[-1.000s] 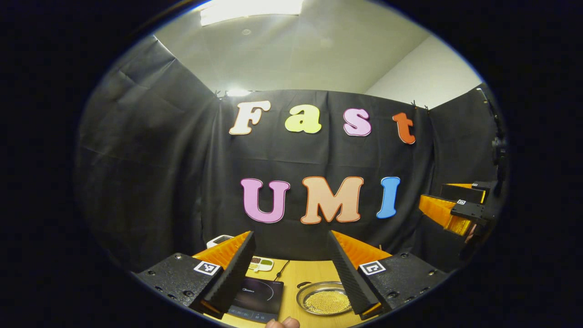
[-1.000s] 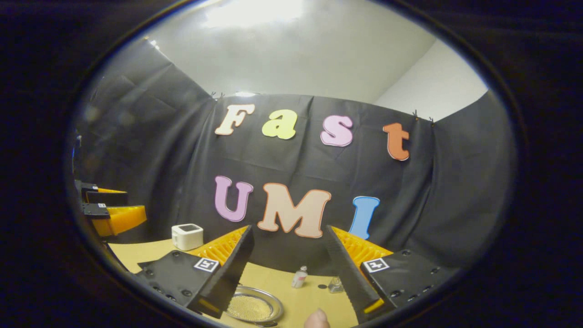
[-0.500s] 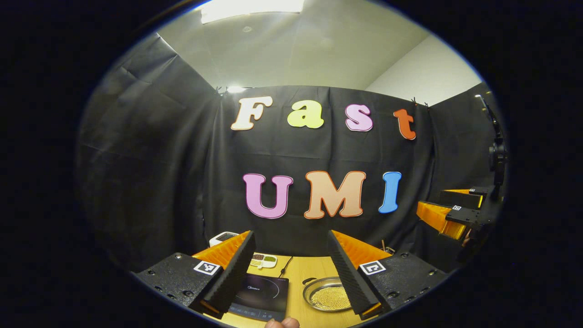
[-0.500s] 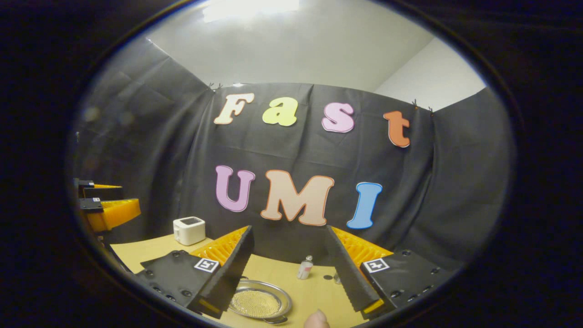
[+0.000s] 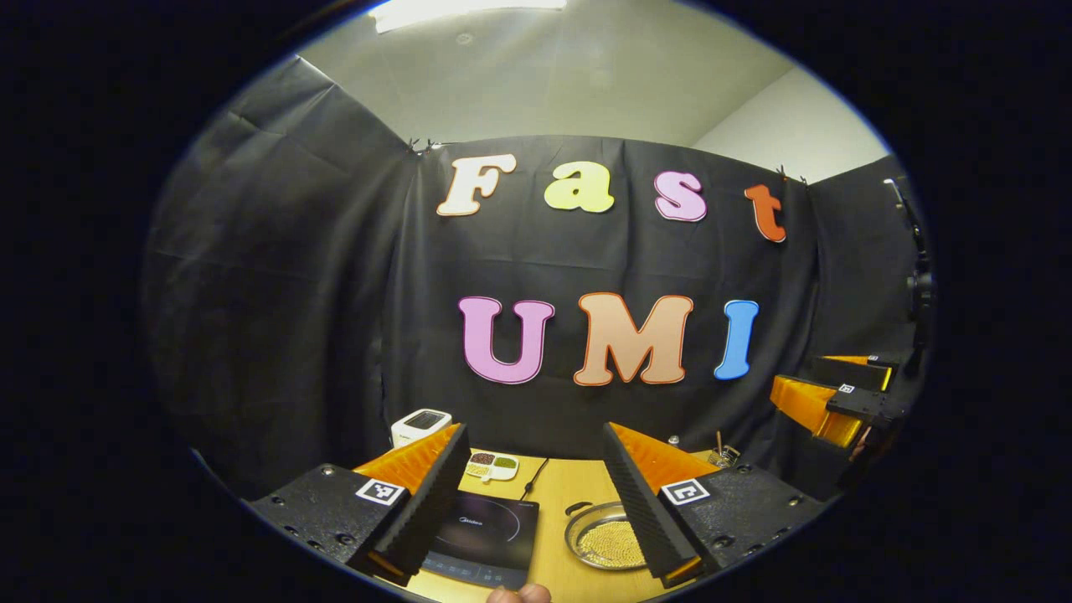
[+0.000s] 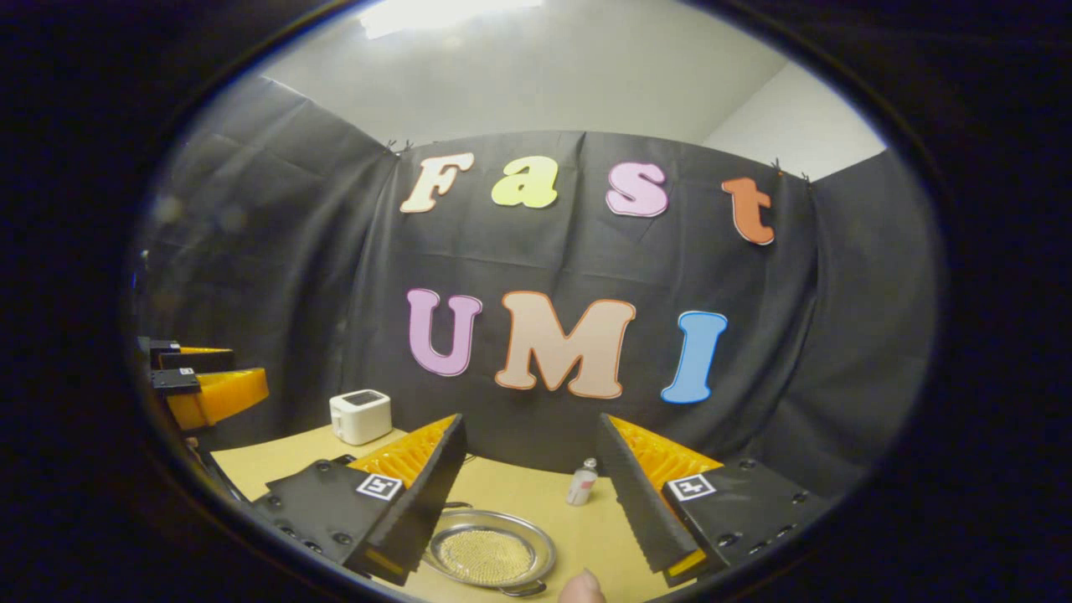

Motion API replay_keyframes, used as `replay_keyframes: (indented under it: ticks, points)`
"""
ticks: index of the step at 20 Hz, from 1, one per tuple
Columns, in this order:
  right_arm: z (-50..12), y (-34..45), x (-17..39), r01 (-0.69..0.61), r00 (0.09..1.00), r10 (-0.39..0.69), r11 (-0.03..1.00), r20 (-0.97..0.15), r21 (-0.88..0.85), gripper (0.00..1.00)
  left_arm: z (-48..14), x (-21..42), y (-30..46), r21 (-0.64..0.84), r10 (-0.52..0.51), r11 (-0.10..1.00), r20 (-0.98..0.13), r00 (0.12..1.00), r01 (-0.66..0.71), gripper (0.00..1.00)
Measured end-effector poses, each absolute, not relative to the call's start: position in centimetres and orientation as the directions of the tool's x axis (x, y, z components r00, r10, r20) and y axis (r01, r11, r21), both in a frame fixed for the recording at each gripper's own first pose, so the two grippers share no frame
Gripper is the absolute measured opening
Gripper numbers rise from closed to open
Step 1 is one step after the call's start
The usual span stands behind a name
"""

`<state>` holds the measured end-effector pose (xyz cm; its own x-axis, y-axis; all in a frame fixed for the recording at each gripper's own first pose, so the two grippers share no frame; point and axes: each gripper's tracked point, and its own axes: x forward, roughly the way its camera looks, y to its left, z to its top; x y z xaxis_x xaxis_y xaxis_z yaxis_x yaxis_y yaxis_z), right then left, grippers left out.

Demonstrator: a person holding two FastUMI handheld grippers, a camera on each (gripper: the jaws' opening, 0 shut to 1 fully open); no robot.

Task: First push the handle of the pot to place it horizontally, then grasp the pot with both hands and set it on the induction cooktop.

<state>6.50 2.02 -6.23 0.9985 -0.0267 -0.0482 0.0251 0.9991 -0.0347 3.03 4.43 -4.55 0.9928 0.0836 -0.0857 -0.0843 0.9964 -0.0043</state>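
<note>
In the left gripper view, a shallow metal pot [image 5: 605, 543] holding golden beads sits on the wooden table [image 5: 561, 494], with a small dark handle [image 5: 577, 507] at its far left rim. To its left lies the black induction cooktop [image 5: 486, 536]. My left gripper [image 5: 534, 431] hovers above both, open and holding nothing. My right gripper [image 6: 531, 419] is also open and raised above the pot [image 6: 490, 554], whose handle [image 6: 523, 589] points toward the camera. Each gripper sees the other off to the side, the right gripper [image 5: 794, 373] and the left gripper [image 6: 249, 368].
A white boxy device [image 6: 361, 414] stands at the table's back left. A white sectioned dish [image 5: 492, 466] and a cable [image 5: 532, 483] lie behind the cooktop. A small bottle [image 6: 581, 484] stands behind the pot. A thumb [image 6: 580, 588] shows at the bottom edge.
Both cameras have tipped downward a little, so more of the table, the pot and the cooktop shows. Both grippers have stayed open.
</note>
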Motion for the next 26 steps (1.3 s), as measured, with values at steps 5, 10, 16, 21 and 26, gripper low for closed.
replay_keyframes:
  ticks: [5,10,16,21,26]
  points:
    - [-8.9,-0.2,10.0,-0.004,0.995,0.005,1.000,-0.103,0.011,0.90,-4.1,6.3,2.7,0.038,0.107,0.994,-0.073,0.992,-0.105,0.92]
    - [-10.9,-2.6,13.3,-0.030,0.990,0.033,0.999,-0.134,0.025,0.35,-4.4,8.9,0.2,0.051,0.122,0.992,-0.073,0.990,-0.118,0.92]
    - [-15.0,-3.0,15.0,-0.110,0.966,0.137,0.985,-0.218,0.129,0.00,-5.0,10.3,-1.8,0.060,0.146,0.988,-0.075,0.986,-0.142,0.95]
    - [-17.2,-2.3,16.1,-0.106,0.949,0.144,0.983,-0.279,0.148,0.02,-6.2,11.9,-0.7,0.070,0.120,0.991,-0.099,0.988,-0.113,0.95]
    - [-18.7,-0.5,16.6,-0.084,0.936,0.124,0.987,-0.330,0.134,0.02,-7.4,12.5,1.2,0.061,0.050,0.997,-0.105,0.993,-0.044,0.95]
